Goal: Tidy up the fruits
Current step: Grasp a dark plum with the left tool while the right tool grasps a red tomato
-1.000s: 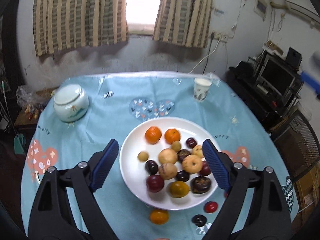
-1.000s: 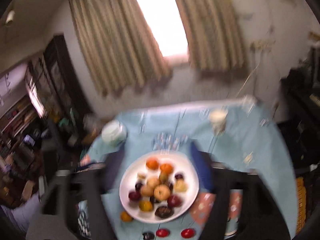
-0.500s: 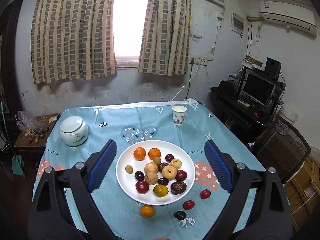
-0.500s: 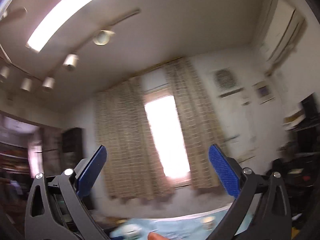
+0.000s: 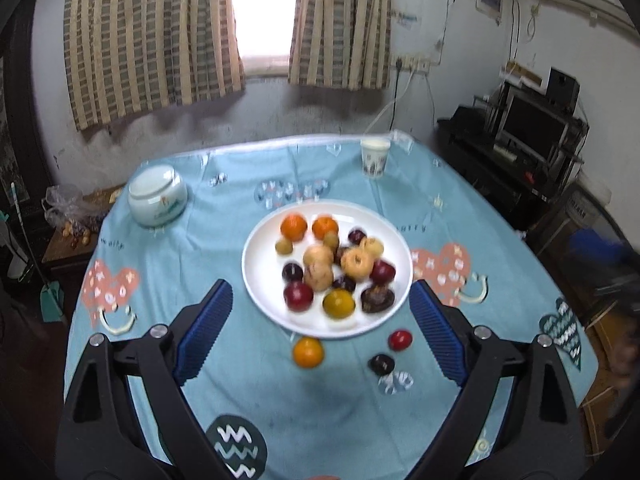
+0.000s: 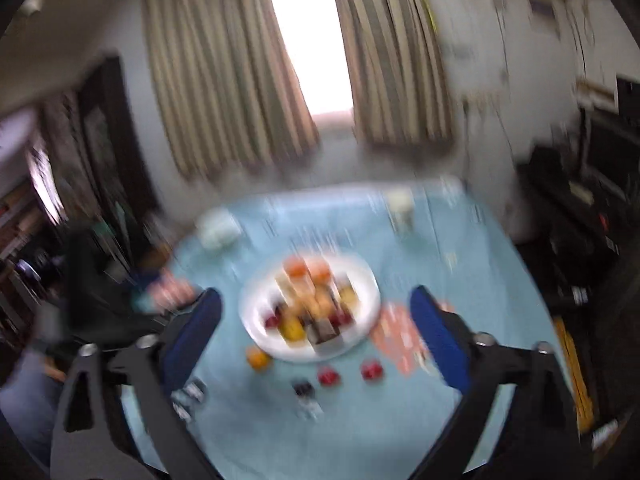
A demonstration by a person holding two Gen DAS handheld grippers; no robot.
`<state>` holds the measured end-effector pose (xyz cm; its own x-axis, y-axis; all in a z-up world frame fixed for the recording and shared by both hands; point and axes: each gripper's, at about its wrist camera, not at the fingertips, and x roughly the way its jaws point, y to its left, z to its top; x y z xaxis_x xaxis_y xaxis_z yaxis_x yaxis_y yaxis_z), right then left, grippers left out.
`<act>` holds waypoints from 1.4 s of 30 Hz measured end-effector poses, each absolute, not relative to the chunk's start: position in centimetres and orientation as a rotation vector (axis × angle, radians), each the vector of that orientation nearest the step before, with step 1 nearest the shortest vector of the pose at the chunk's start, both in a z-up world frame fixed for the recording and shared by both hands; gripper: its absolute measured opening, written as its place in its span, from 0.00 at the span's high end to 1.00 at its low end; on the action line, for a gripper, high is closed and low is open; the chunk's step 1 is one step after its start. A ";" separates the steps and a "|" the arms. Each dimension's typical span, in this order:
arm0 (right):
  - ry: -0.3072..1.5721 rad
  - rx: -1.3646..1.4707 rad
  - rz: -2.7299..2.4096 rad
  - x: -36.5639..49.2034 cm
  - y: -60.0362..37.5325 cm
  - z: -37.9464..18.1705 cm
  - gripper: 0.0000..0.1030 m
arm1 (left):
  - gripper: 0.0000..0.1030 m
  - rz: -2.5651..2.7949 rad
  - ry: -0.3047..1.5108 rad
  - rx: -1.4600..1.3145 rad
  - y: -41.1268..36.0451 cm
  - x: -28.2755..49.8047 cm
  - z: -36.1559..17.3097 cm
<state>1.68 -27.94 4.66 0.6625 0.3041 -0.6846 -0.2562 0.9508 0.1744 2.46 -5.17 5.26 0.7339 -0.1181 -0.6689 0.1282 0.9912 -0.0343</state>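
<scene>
My left tool [image 5: 320,336] is wide open with nothing between its blue fingers [image 5: 205,332], and it hovers above the bench [image 5: 248,380] with the light blue cloth. In the left view, which is sharp, the white plate [image 5: 260,276] sits at 12 o'clock from the tool and carries the mixed fruits [image 5: 326,264]: two orange ones at its far side, dark, red and tan ones in the middle. Off the plate, at its 6 o'clock, an orange fruit [image 5: 307,352] lies just beside the rim, and a red fruit [image 5: 400,340] and a dark fruit [image 5: 381,364] lie at about 5 o'clock. A white jar [image 5: 157,196] stands at 10 o'clock and a paper cup [image 5: 375,157] at 1 o'clock.

My right tool [image 6: 316,328] is open and empty too. Its view is blurred by motion, but it shows two red fruits [image 6: 329,377] near the plate [image 6: 256,320], where the left view shows only one.
</scene>
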 end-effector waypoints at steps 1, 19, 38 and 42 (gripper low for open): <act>0.884 0.043 0.292 2.9 -27.8 1.2 0.35 | 0.11 -0.125 0.757 0.029 -5.4 2.3 4.2; 1.161 -0.091 0.362 10.7 -27.4 -11.6 0.55 | 0.11 -0.094 1.024 0.039 -8.9 1.1 -5.6; 1.203 -0.041 0.462 8.3 -29.2 -10.3 0.70 | 0.28 -0.143 1.121 0.062 -13.0 5.8 -10.5; 1.211 -0.013 0.481 7.8 -29.6 -10.1 0.70 | 0.41 -0.142 1.151 0.057 -12.9 6.6 -11.7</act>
<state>7.84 -29.61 -10.14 0.2647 0.3494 -0.8988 -0.3626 0.8997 0.2430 6.58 -12.92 -11.70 0.4001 -0.0830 -0.9127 0.1415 0.9895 -0.0280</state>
